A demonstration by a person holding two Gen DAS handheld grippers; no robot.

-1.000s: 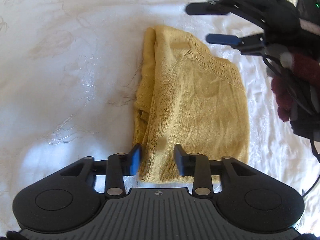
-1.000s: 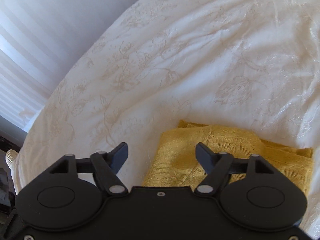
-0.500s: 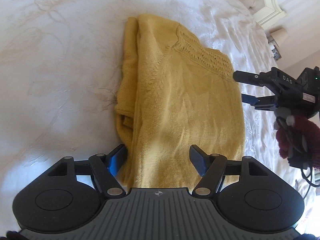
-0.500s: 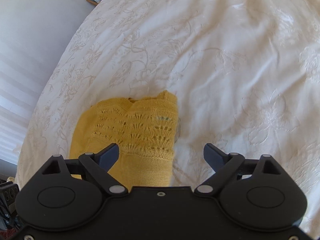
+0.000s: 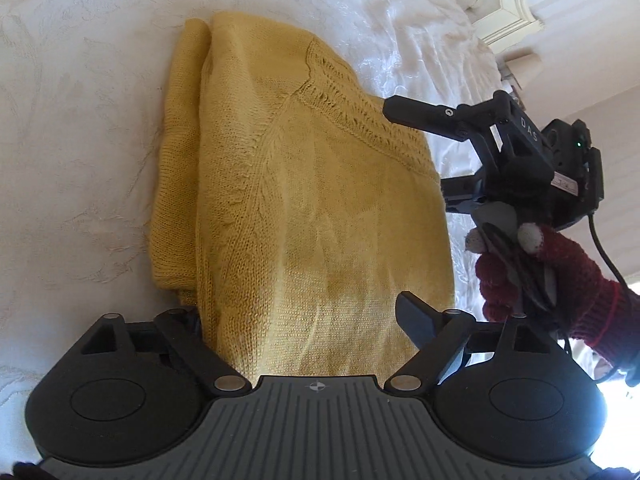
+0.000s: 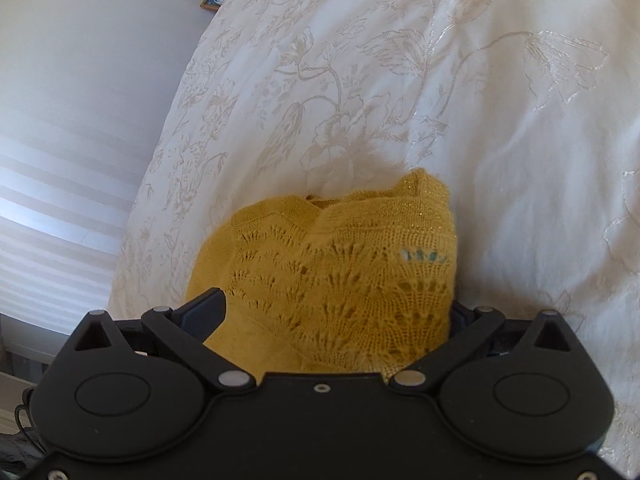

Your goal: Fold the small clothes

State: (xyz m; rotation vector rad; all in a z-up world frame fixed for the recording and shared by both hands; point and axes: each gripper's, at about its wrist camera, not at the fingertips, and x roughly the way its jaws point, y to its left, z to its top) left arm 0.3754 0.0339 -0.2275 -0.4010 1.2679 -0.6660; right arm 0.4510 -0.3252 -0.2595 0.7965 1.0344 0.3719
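Bare white bedspread [image 5: 80, 128] all round yellow sweater [image 5: 312, 208]; right tongs [image 5: 416, 152] at its edge.

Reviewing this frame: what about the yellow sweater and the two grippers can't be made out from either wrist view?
- Left wrist view: the yellow sweater's near hem is hidden behind the left gripper's body; its left fingertip is tucked behind the knit.
- Right wrist view: the right gripper's right fingertip is hidden behind the lace edge, so contact there is unclear.
- Right wrist view: the small teal label is too blurred to read.
- Left wrist view: the gloved hand is cut off at the right edge.
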